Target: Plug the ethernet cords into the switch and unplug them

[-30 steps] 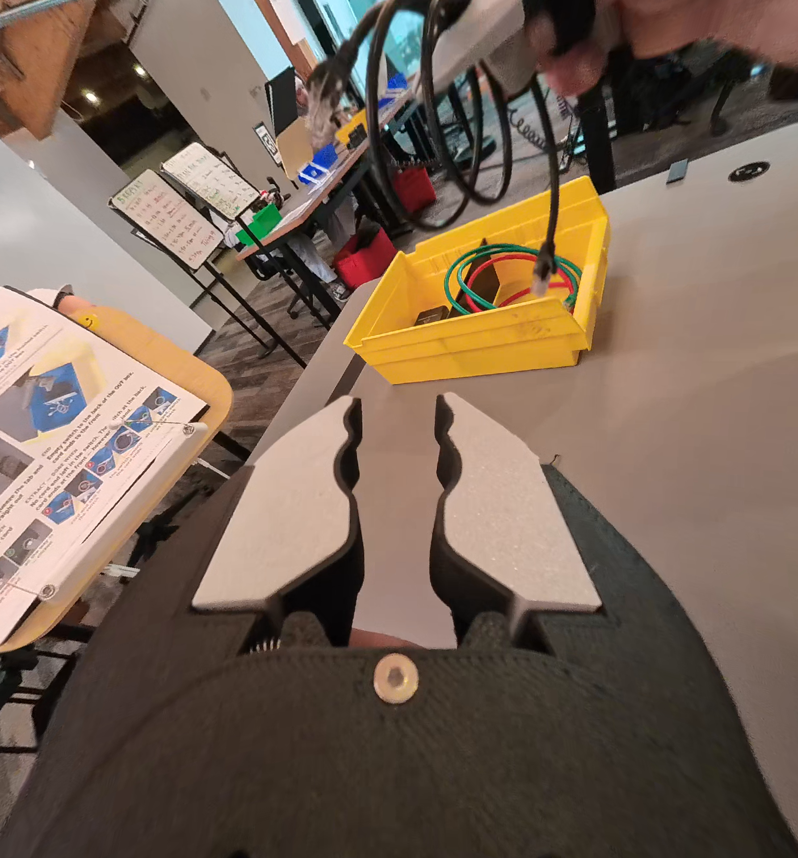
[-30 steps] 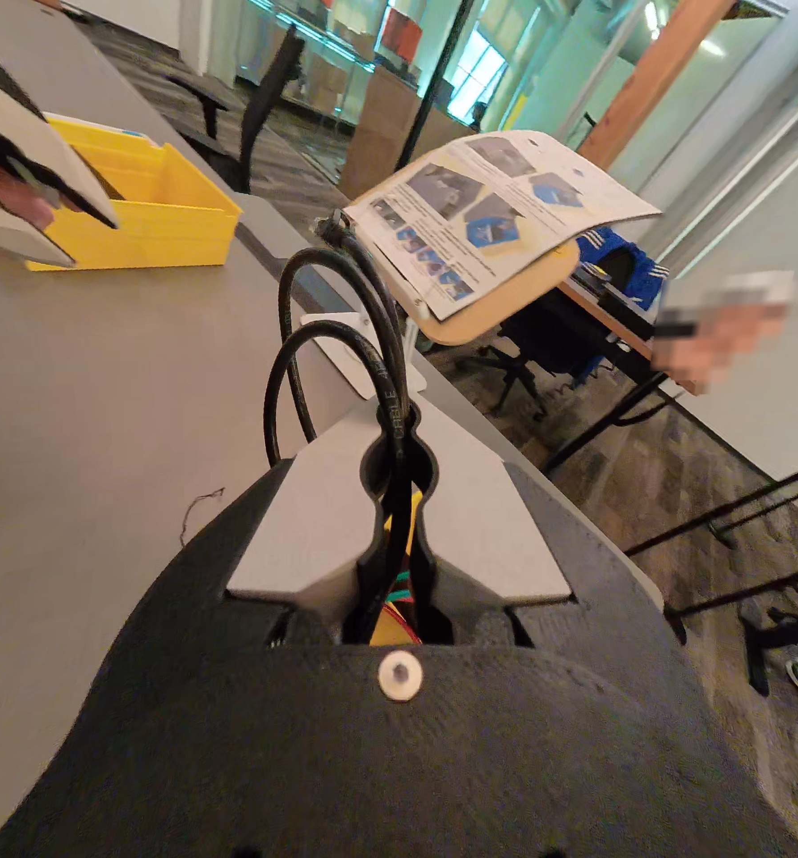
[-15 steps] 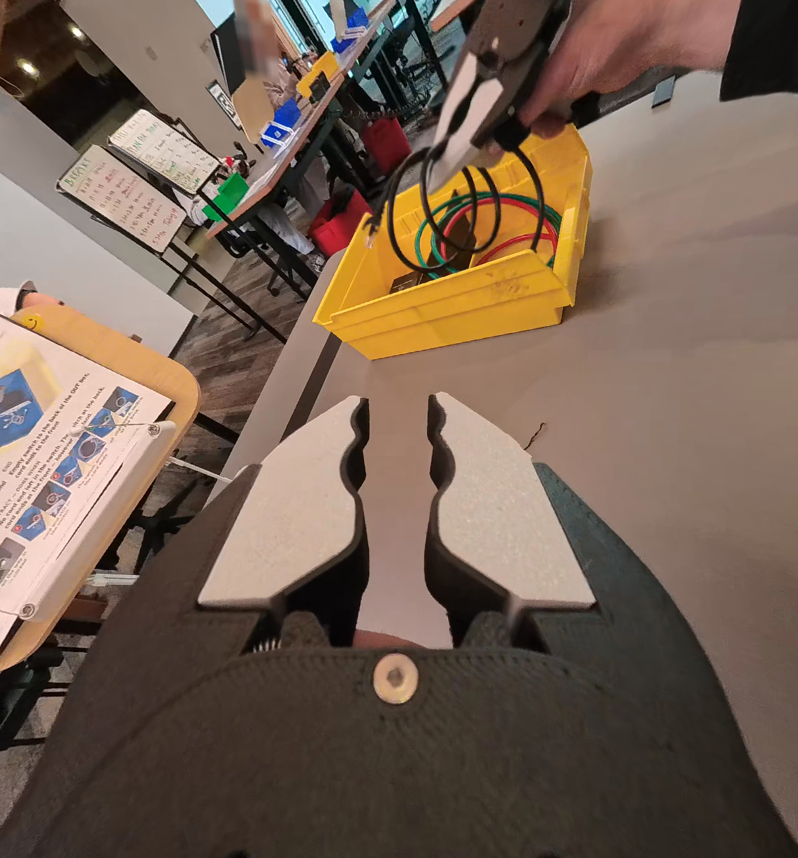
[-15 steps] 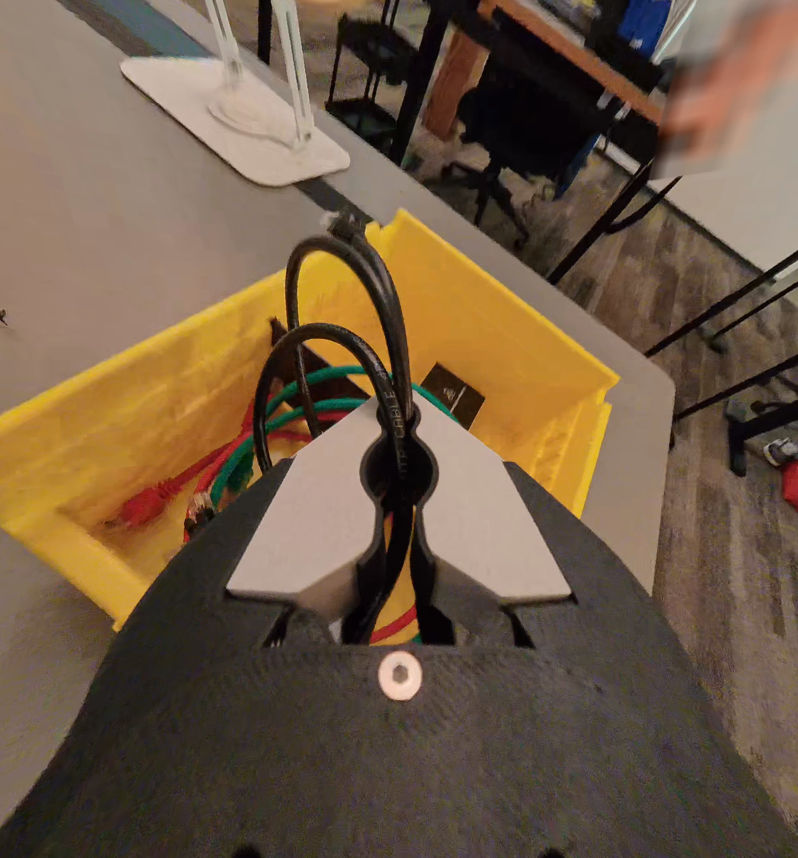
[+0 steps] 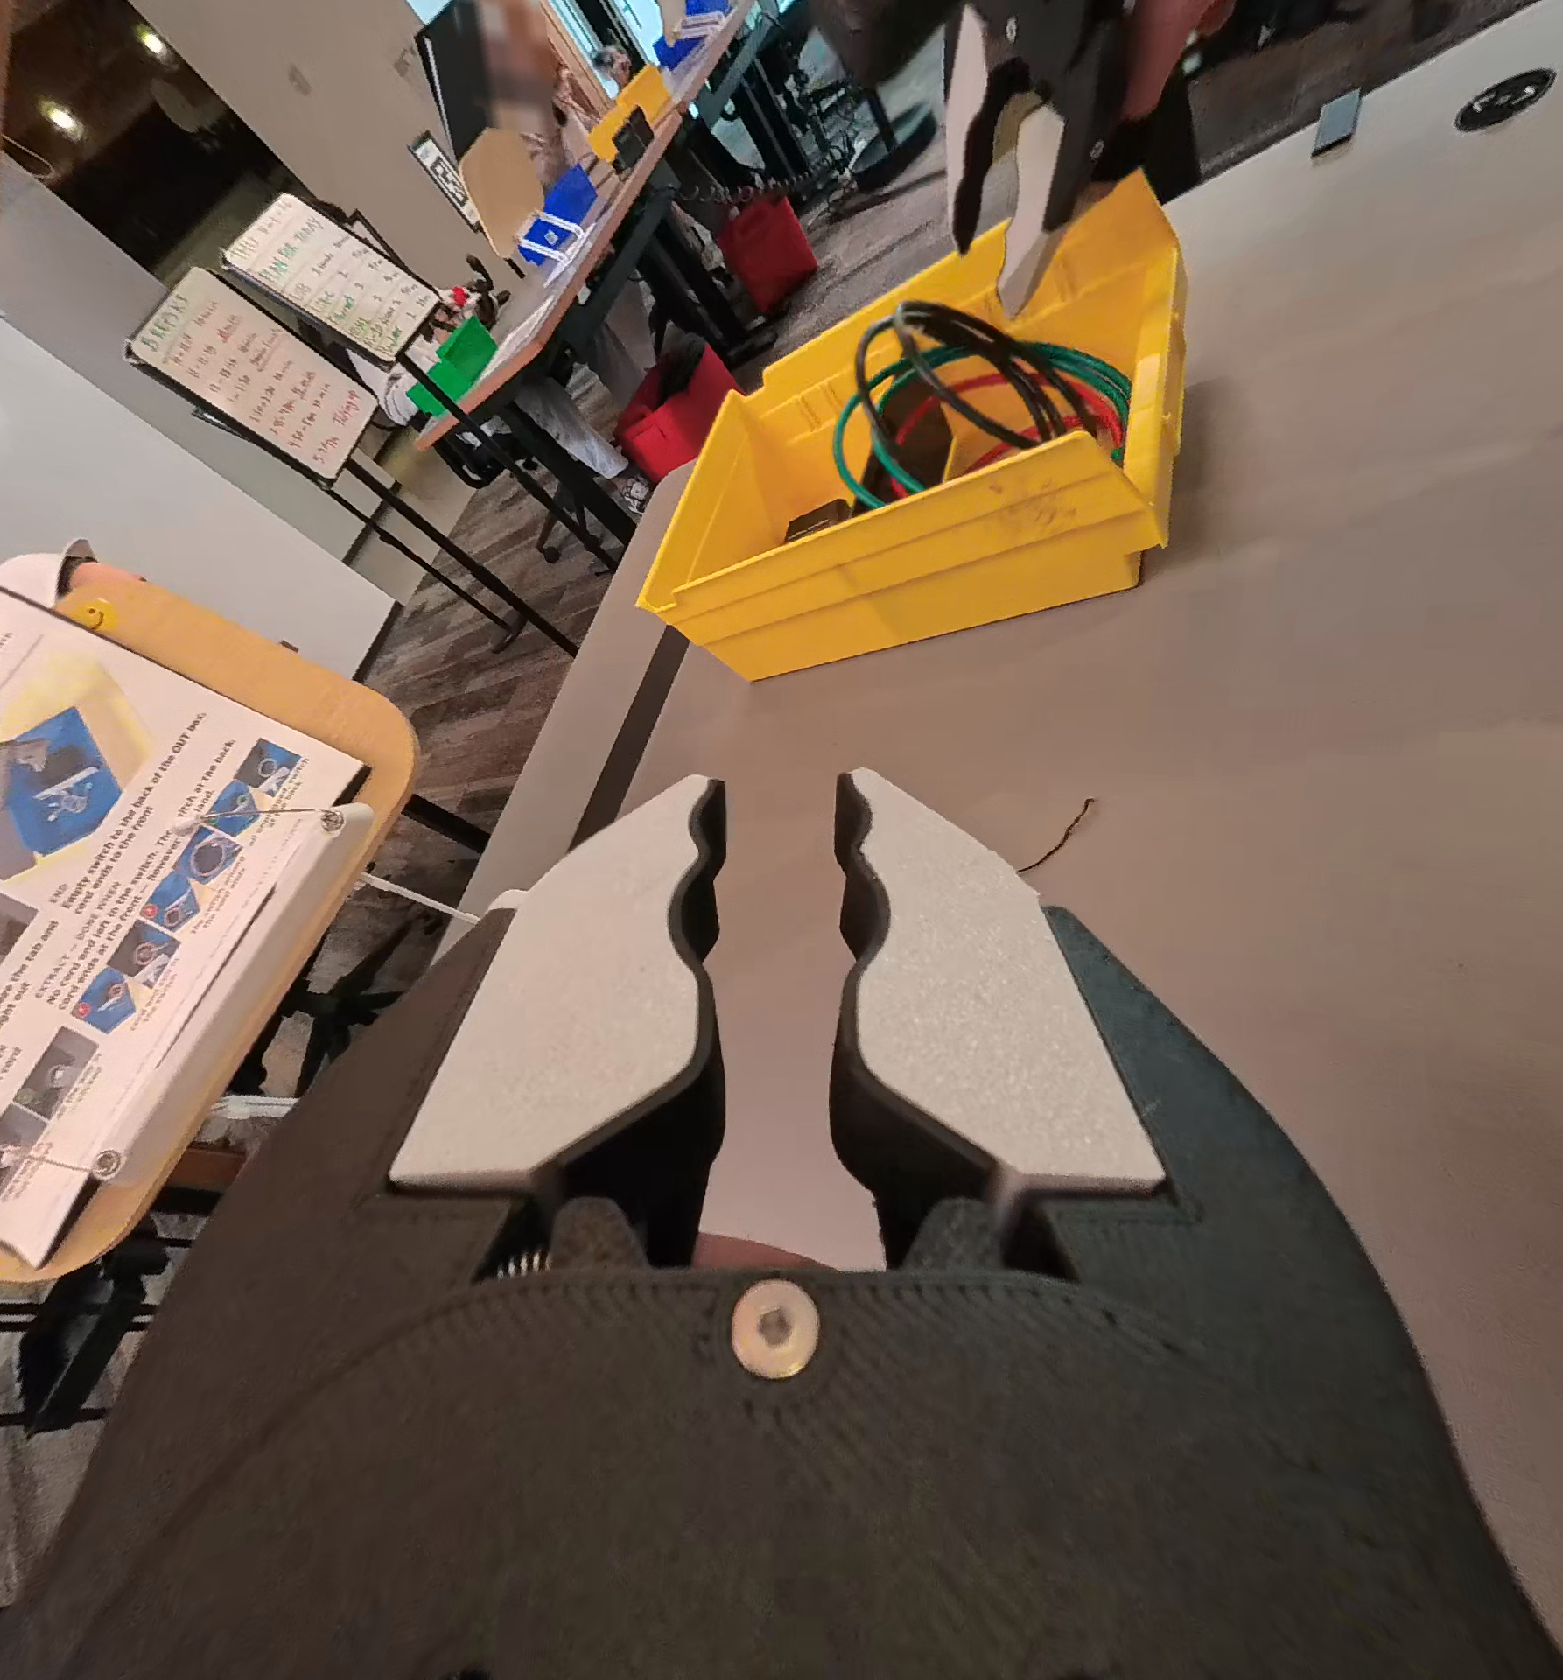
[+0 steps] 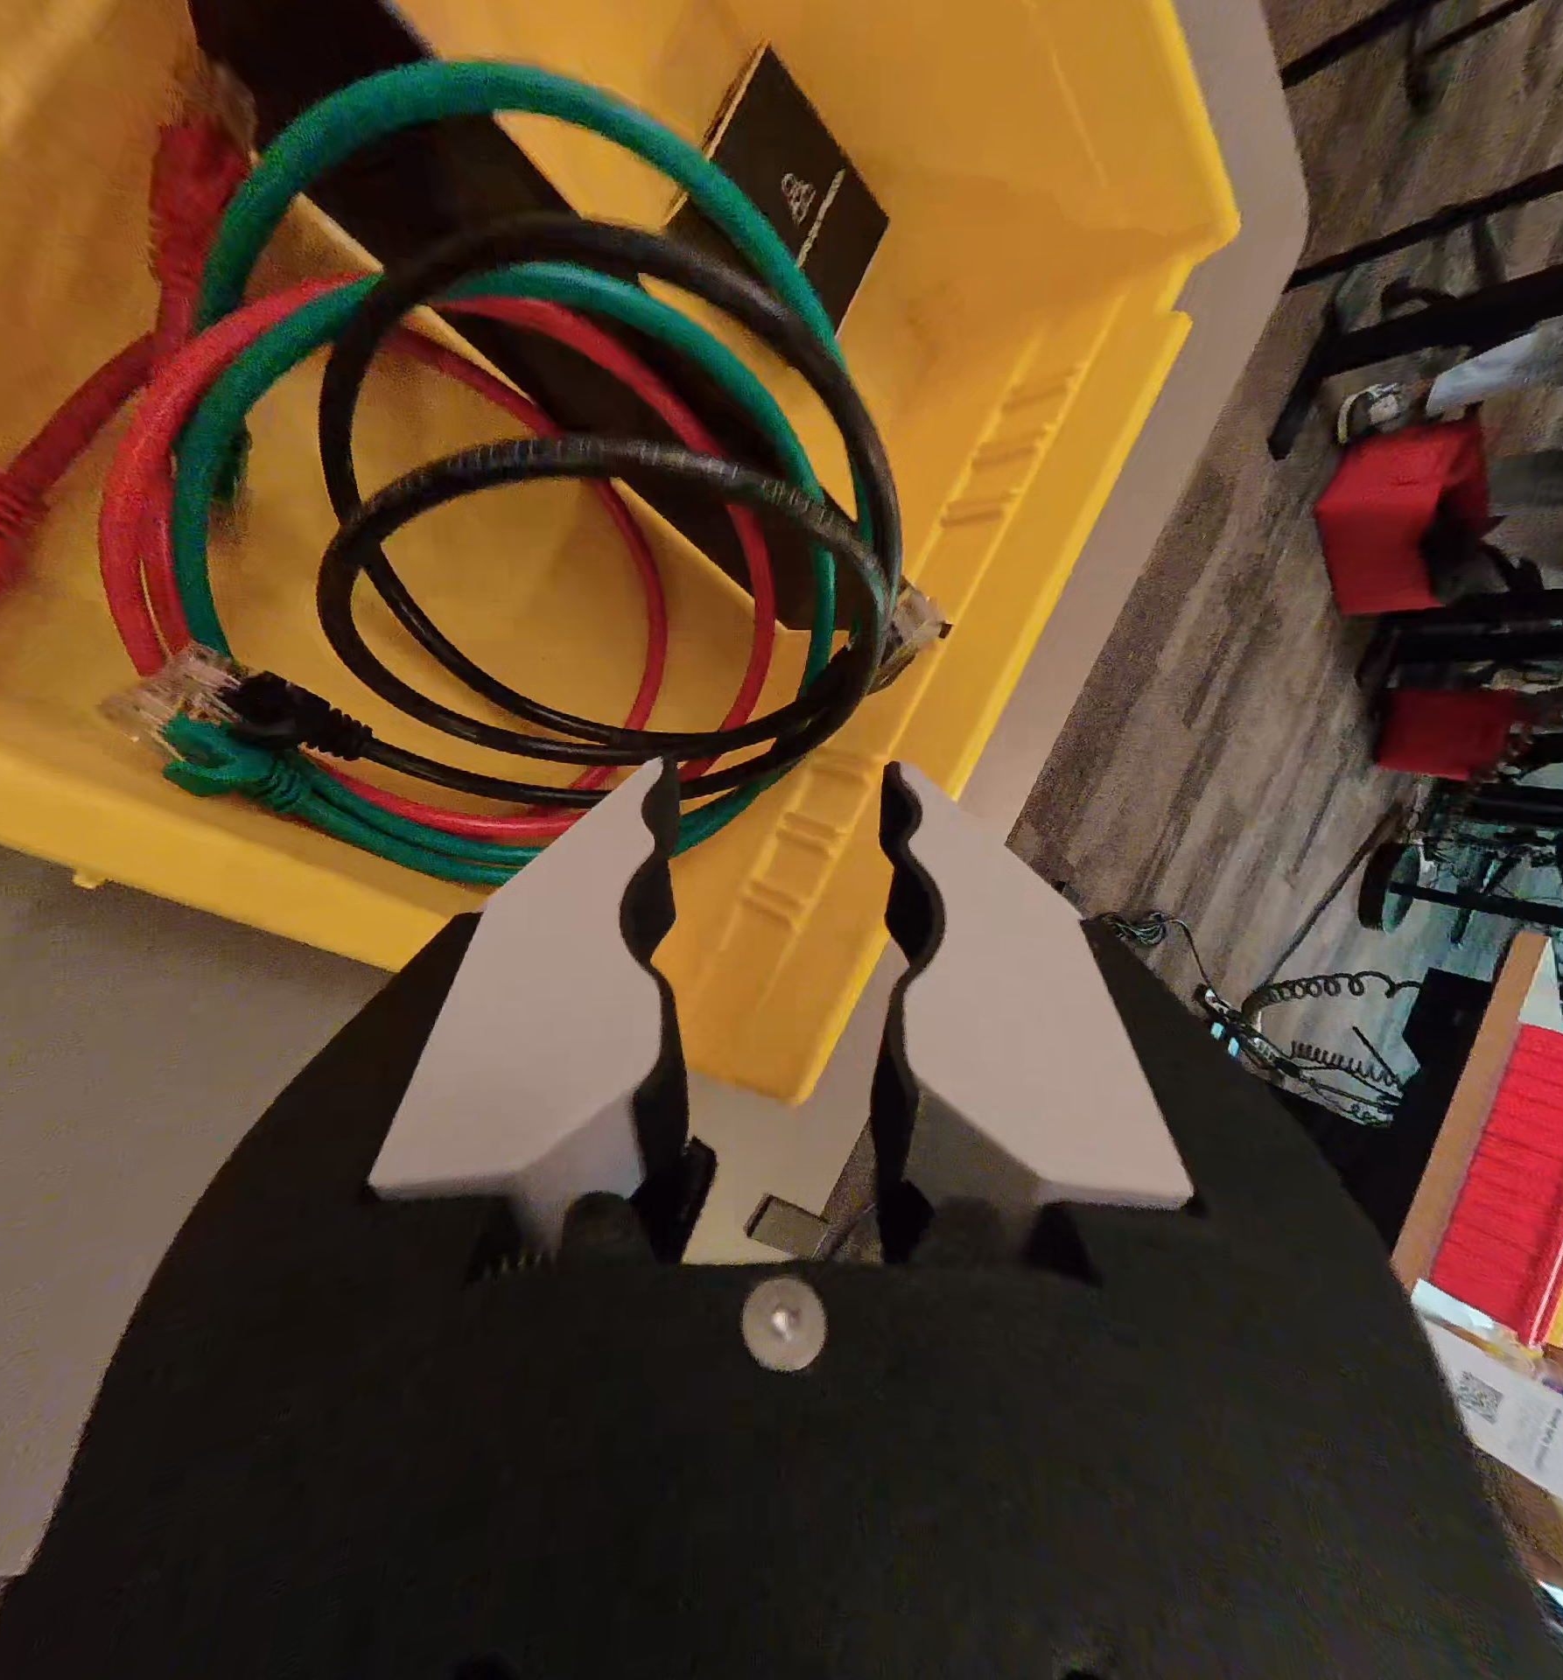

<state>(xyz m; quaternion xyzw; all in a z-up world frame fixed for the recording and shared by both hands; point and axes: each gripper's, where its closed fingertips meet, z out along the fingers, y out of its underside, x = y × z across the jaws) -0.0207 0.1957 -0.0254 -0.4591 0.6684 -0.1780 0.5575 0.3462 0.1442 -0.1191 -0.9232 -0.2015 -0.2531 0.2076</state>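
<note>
Near the far edge of the grey surface (image 5: 1305, 818): one yellow plastic bin (image 5: 905, 582), open-topped, standing flat.

Contents of bin, seen from the right wrist view: one black ethernet cord (image 6: 596, 582), loosely coiled, lying on top, free of either gripper; one green ethernet cord (image 6: 505, 100), coiled beneath it; one red ethernet cord (image 6: 141, 436), coiled, with one plug end trailing toward the bin's left side. Clear plugs of the black and green cords lie together near the bin's front wall. One small black box (image 6: 796, 200) leans against the far inner wall. Dark divider runs across the bin under the coils.

Right gripper (image 6: 773, 782): poised above the bin's near corner, jaws parted with a clear gap, holding nothing; in the left wrist view it hangs tips-down over the bin's far side.

Left gripper (image 5: 778, 809): low over bare surface, well short of the bin, jaws apart, empty.

Beside the surface, left: one wooden board (image 5: 305, 709) carrying a printed illustrated sheet (image 5: 78, 864). One short dark thread (image 5: 1060, 832) lies on the surface just right of the left gripper.
</note>
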